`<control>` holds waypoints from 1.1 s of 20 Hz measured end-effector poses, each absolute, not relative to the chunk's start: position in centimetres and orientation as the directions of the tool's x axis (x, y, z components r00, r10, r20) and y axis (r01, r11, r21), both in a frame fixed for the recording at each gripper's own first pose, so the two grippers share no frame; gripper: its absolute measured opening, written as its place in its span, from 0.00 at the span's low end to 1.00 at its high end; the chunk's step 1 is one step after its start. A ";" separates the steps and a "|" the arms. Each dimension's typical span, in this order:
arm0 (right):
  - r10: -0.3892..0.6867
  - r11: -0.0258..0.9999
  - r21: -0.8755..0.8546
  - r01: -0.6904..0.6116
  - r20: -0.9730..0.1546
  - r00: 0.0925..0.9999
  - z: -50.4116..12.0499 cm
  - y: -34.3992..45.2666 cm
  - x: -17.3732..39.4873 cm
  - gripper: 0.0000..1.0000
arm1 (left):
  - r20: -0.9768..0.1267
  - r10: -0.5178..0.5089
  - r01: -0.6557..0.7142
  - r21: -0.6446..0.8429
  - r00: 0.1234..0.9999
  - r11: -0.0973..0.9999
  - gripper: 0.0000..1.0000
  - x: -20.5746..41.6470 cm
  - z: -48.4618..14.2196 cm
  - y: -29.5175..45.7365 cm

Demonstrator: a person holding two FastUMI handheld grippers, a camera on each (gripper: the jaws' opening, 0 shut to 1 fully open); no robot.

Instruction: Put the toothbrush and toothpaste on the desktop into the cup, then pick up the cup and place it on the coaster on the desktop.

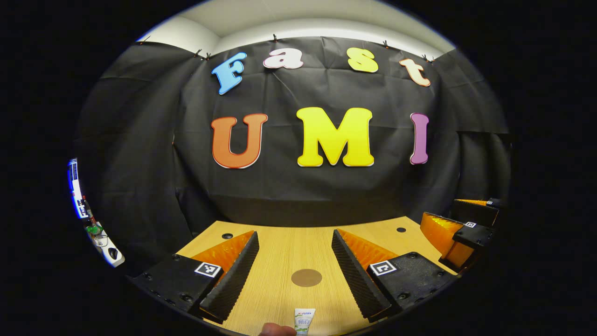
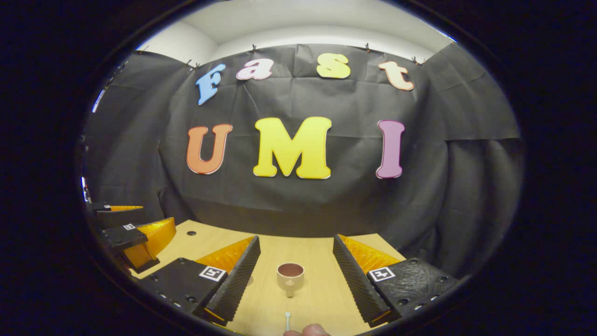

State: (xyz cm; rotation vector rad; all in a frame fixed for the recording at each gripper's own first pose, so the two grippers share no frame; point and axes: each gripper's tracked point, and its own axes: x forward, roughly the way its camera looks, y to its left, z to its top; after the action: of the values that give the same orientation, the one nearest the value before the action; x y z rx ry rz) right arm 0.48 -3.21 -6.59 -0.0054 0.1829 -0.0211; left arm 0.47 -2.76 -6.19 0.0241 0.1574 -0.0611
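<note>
In the left gripper view a round brown coaster [image 1: 306, 277] lies flat on the wooden desktop [image 1: 284, 247], between the fingers of my open left gripper [image 1: 294, 275]. A white toothpaste tube [image 1: 303, 320] lies nearer, at the bottom edge. The right gripper [image 1: 459, 238] shows at the far right. In the right gripper view a beige cup [image 2: 290, 276] with its handle facing me stands upright between the fingers of my open right gripper [image 2: 295, 277]. The white tip of a toothbrush [image 2: 288, 319] lies in front of it. The left gripper [image 2: 135, 238] shows at the left.
A fingertip [image 1: 276, 330] pokes in at the bottom of the left gripper view, and another fingertip [image 2: 310, 331] at the bottom of the right gripper view. The desktop ends at the black cloth wall behind. Small dark holes [image 1: 227, 236] mark the desktop's far corners.
</note>
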 end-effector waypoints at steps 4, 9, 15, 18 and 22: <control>0.005 1.000 -0.006 -0.008 -0.358 0.934 -12.1 -3.2 -0.4 0.95 | -0.302 -0.077 0.079 -0.005 0.950 0.997 1.00 -1.0 -10.8 -3.1; 0.016 0.999 -0.015 -0.030 -0.568 0.823 -19.1 -3.0 -2.2 0.93 | -0.500 -0.094 0.102 -0.011 0.861 0.995 1.00 -3.8 -17.4 -3.6; 0.022 0.998 -0.019 -0.052 -0.735 0.678 -25.8 -2.5 -3.9 0.95 | -0.650 -0.087 0.094 -0.024 0.755 0.995 1.00 -6.5 -23.2 -3.5; 0.010 0.999 -0.022 -0.045 -0.792 0.611 -29.0 -2.5 -4.7 0.95 | -0.691 -0.089 0.108 -0.015 0.717 0.994 1.00 -6.9 -25.7 -3.5; 0.004 0.999 -0.019 -0.037 -0.831 0.556 -31.7 -2.4 -4.5 0.96 | -0.723 -0.078 0.111 -0.002 0.687 0.994 1.00 -7.8 -27.6 -2.9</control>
State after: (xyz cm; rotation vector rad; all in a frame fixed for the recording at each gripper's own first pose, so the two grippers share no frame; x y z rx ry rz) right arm -4.49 -2.41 -31.67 -0.0360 0.9810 0.0245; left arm -7.83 -2.90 -27.62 0.0431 0.8068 -0.1057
